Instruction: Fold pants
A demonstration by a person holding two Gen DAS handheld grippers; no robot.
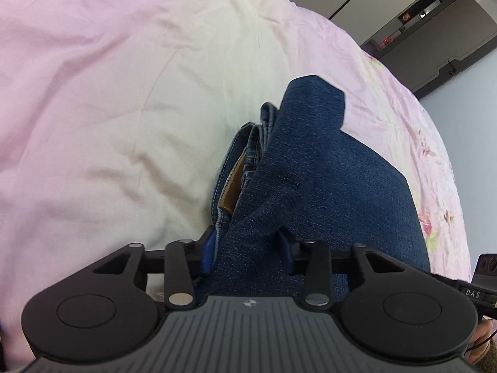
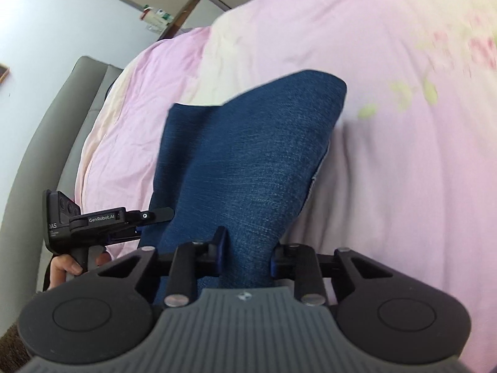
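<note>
Dark blue jeans (image 1: 310, 171) lie folded on the bed, their waistband and a brown leather patch (image 1: 231, 183) showing at the left edge of the fold. My left gripper (image 1: 247, 248) is shut on a bunched layer of denim at the near end. In the right wrist view the jeans (image 2: 254, 155) rise as a lifted flap, and my right gripper (image 2: 247, 251) is shut on its near edge. The left gripper (image 2: 146, 217) also shows there from the side, held by a hand (image 2: 65, 267), with its fingers running into the denim.
A pink and cream bed cover (image 1: 108, 93) with a flower print (image 2: 403, 93) spreads all around the jeans. A grey padded headboard (image 2: 62, 130) runs along the bed's left side. A dark shelf unit (image 1: 435, 31) stands beyond the bed.
</note>
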